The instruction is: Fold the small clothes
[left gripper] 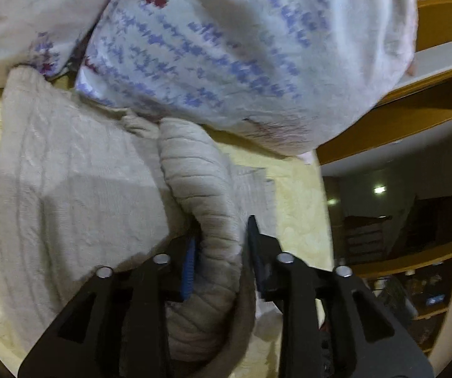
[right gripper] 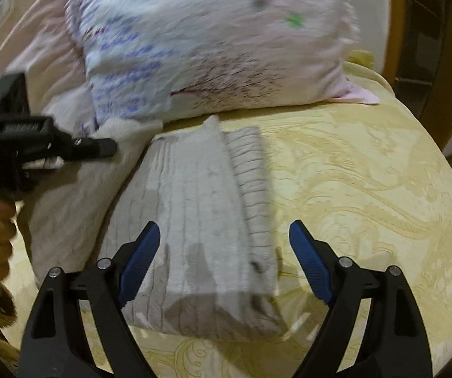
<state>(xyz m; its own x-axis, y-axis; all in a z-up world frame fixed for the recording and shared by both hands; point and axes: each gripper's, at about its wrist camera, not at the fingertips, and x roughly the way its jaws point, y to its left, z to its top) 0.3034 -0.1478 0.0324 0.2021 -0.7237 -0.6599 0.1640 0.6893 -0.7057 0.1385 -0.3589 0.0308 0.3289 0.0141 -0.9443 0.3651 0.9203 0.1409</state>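
Note:
A grey knitted garment point(right gripper: 200, 230) lies partly folded on the yellow patterned bedspread point(right gripper: 367, 189). In the left wrist view the garment point(left gripper: 78, 195) spreads to the left, and its ribbed edge point(left gripper: 200, 195) runs up between the jaws. My left gripper point(left gripper: 223, 245) is shut on that ribbed edge and lifts it. It also shows at the left of the right wrist view point(right gripper: 100, 148). My right gripper point(right gripper: 224, 242) is open and empty, hovering over the near end of the folded garment.
A white pillow with blue and red print point(left gripper: 226, 47) lies just behind the garment, also in the right wrist view point(right gripper: 210, 47). A wooden bed frame point(left gripper: 415, 116) and dark shelves point(left gripper: 415, 267) stand to the right. The bed edge curves at right point(right gripper: 446, 189).

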